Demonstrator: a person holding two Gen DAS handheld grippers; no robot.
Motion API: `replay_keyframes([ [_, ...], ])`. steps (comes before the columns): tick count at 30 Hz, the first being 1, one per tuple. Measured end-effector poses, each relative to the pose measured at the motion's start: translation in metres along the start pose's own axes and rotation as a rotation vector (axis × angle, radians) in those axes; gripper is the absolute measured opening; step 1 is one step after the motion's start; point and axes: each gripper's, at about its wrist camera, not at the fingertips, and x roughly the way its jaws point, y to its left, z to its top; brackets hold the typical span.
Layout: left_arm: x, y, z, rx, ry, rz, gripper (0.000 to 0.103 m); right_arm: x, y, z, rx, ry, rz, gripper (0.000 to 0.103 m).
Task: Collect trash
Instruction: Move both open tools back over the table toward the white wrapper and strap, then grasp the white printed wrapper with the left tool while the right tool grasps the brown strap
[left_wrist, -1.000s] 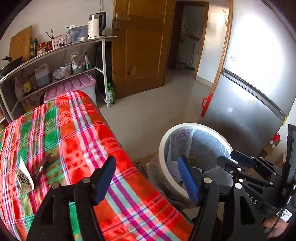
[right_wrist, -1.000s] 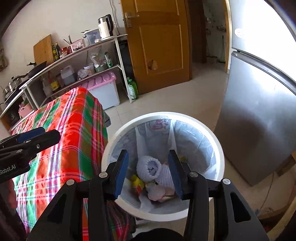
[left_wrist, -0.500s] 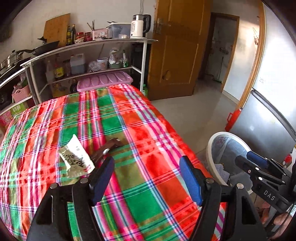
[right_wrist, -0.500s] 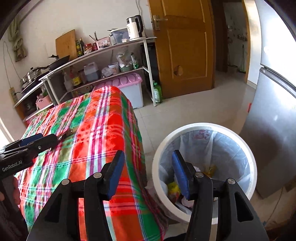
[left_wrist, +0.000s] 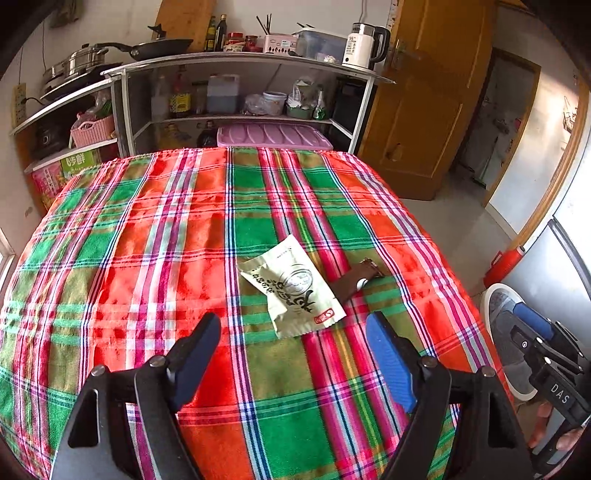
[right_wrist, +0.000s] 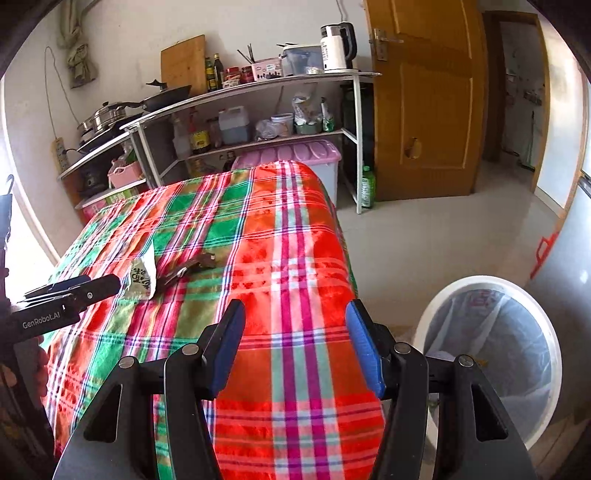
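Observation:
A pale green snack wrapper (left_wrist: 293, 286) lies flat on the plaid tablecloth (left_wrist: 155, 236), with a brown wrapper (left_wrist: 356, 277) just right of it. My left gripper (left_wrist: 293, 341) is open and empty, a little short of the pale wrapper. In the right wrist view both wrappers show at the left, the pale one (right_wrist: 142, 277) and the brown one (right_wrist: 190, 266). My right gripper (right_wrist: 295, 332) is open and empty over the table's near right corner. The white bin (right_wrist: 541, 325) with a plastic liner stands on the floor to the right; trash lies inside.
A metal shelf (left_wrist: 236, 62) with pans, bottles and a kettle stands behind the table. A pink lidded box (left_wrist: 273, 134) sits under it. A wooden door (right_wrist: 421, 96) and a grey fridge (left_wrist: 569, 273) are to the right. The right gripper shows in the left wrist view (left_wrist: 543, 347).
Both grippers have swung left from the bin toward the table. The left one now faces the wrappers. Both stayed open and empty.

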Motion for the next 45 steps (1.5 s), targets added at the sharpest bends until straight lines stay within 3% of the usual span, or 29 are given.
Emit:
replay_keyframes([
  [14, 0.037, 0.002, 0.021, -0.019, 0.053, -0.006, 0.084, 0.036, 0.034, 0.019, -0.081, 0.046, 0.015, 0.057],
  [22, 0.057, 0.003, 0.019, -0.002, 0.118, 0.039, 0.084, 0.050, 0.041, 0.026, -0.080, 0.069, 0.017, 0.057],
  [31, 0.057, 0.016, 0.018, 0.029, 0.116, 0.043, 0.061, 0.053, 0.049, 0.031, -0.104, 0.074, 0.014, 0.057],
  [37, 0.051, 0.018, 0.015, -0.011, 0.125, -0.018, 0.061, 0.059, 0.061, 0.032, -0.133, 0.092, 0.022, 0.057],
  [41, 0.056, 0.011, 0.015, 0.036, 0.110, 0.025, 0.061, 0.066, 0.066, 0.032, -0.148, 0.118, 0.011, 0.057],
  [45, 0.056, 0.011, 0.015, 0.073, 0.096, 0.059, 0.042, 0.067, 0.067, 0.033, -0.154, 0.120, 0.000, 0.057],
])
